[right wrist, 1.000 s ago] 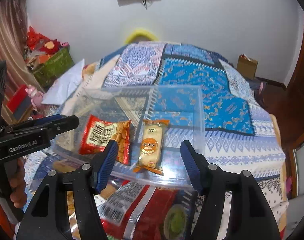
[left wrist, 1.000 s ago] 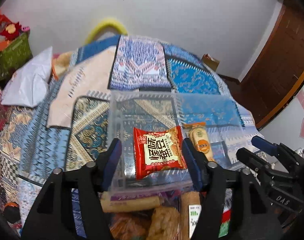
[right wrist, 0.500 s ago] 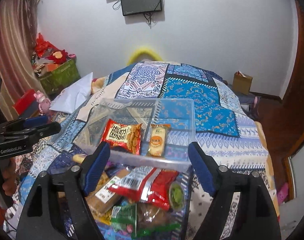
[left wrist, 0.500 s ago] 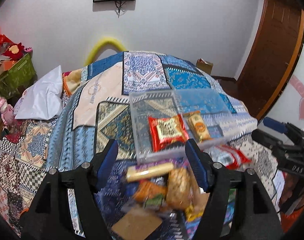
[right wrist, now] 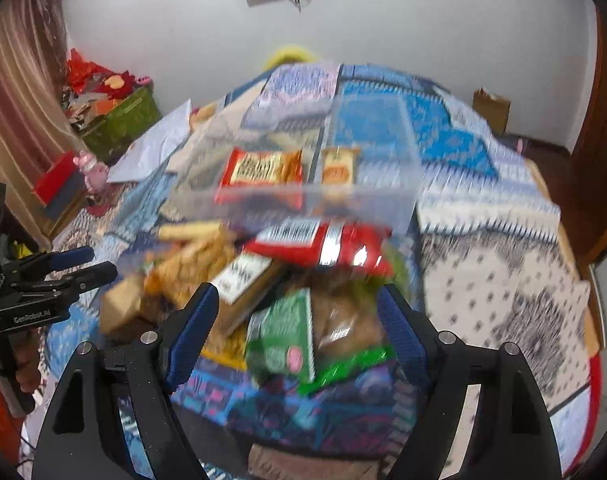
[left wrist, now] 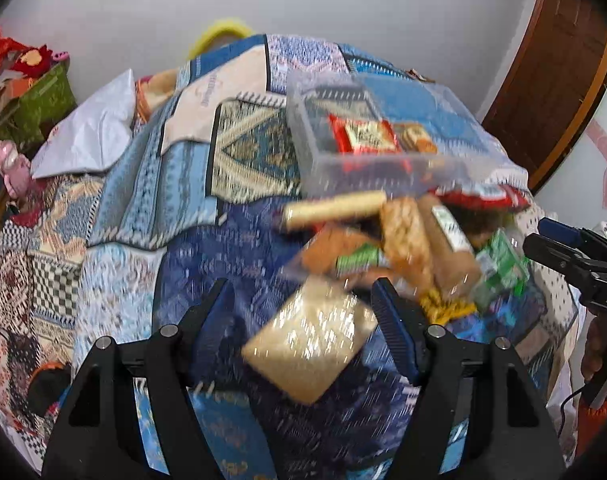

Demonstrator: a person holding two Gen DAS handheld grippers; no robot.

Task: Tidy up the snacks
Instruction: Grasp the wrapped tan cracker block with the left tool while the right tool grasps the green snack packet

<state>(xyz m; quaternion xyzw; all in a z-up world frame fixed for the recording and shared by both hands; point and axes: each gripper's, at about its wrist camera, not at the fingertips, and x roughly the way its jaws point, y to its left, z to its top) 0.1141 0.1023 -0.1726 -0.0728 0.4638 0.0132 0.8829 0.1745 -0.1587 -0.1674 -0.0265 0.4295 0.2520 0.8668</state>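
A clear plastic bin (left wrist: 383, 168) on the patterned bedspread holds a red snack packet (left wrist: 363, 134) and an orange-tan packet (left wrist: 417, 138); it also shows in the right wrist view (right wrist: 311, 200). A pile of loose snacks (left wrist: 383, 240) lies in front of it. My left gripper (left wrist: 303, 312) is open, above a tan flat packet (left wrist: 311, 340). My right gripper (right wrist: 295, 320) is open, above a green packet (right wrist: 283, 336) and a red bag (right wrist: 323, 240). Both views are blurred by motion.
The bed (left wrist: 143, 184) has a white pillow (left wrist: 91, 136) at the left. A green crate of red items (right wrist: 115, 116) stands by the wall. A wooden door (left wrist: 555, 64) is at the right. A cardboard box (right wrist: 491, 108) sits on the floor.
Both grippers have pulled back from the bin towards the near edge of the bed, bringing the snack pile into full view. Both stay open and empty.
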